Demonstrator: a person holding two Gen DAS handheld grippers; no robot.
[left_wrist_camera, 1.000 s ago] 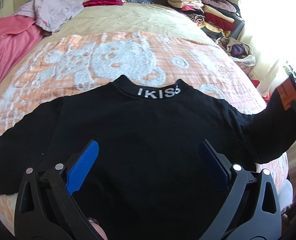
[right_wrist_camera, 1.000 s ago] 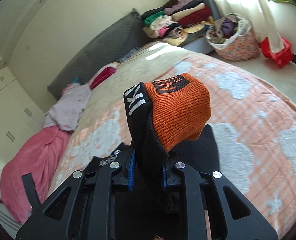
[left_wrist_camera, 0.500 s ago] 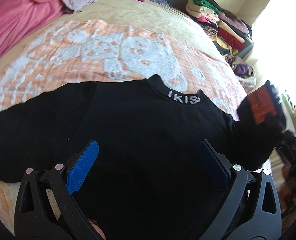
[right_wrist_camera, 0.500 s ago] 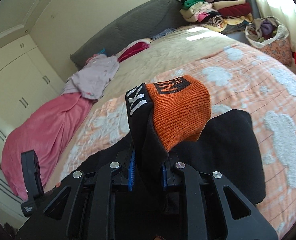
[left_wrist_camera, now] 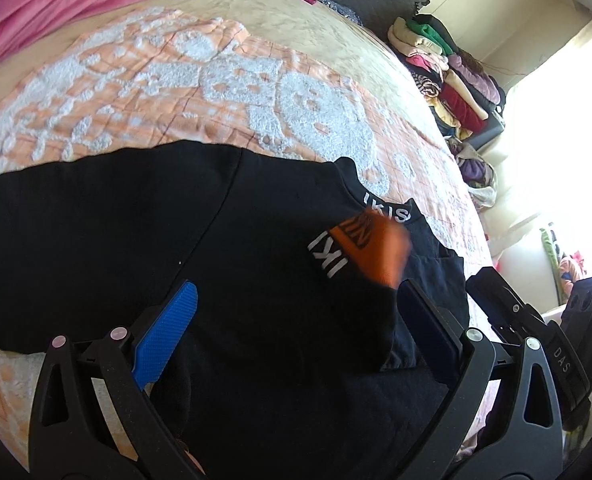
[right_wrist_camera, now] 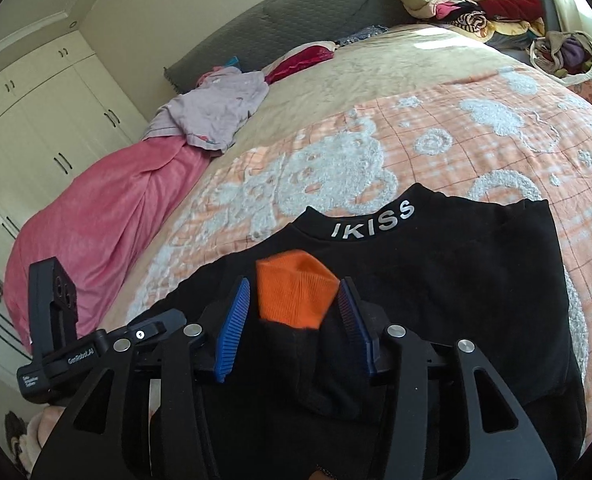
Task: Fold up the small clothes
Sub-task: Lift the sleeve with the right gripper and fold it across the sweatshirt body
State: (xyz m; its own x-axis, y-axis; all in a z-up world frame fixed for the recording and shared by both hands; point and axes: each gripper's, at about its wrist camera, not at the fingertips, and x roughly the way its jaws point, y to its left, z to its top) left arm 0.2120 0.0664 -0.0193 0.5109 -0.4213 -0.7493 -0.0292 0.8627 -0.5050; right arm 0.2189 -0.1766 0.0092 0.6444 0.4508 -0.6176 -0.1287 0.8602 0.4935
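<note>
1. Right gripper (right_wrist_camera: 294,320): we are opening its jaws, and the orange cuff (right_wrist_camera: 294,294) of the black sweatshirt (right_wrist_camera: 435,292) is lying in the gap between the two blue pads (right_wrist_camera: 232,330), with neither pad pressing on it.
2. We are seeing the sleeve that carries that cuff folded inward over the sweatshirt's chest, running back under the right gripper toward the camera.
3. Just ahead of the right gripper's fingertips, the collar with its white lettering (right_wrist_camera: 373,220) is lying flat on the orange-and-white blanket (right_wrist_camera: 475,132).
4. Left gripper (left_wrist_camera: 292,316): we are holding its jaws wide apart above the sweatshirt's body, with nothing clamped between them; black fabric is spreading beneath and beyond both fingers.
5. From the left gripper's view, the cuff is showing blurred, just beyond its right finger, below the collar.
6. Off to that gripper's left, the other sleeve (left_wrist_camera: 76,208) is stretching out flat across the blanket.
</note>
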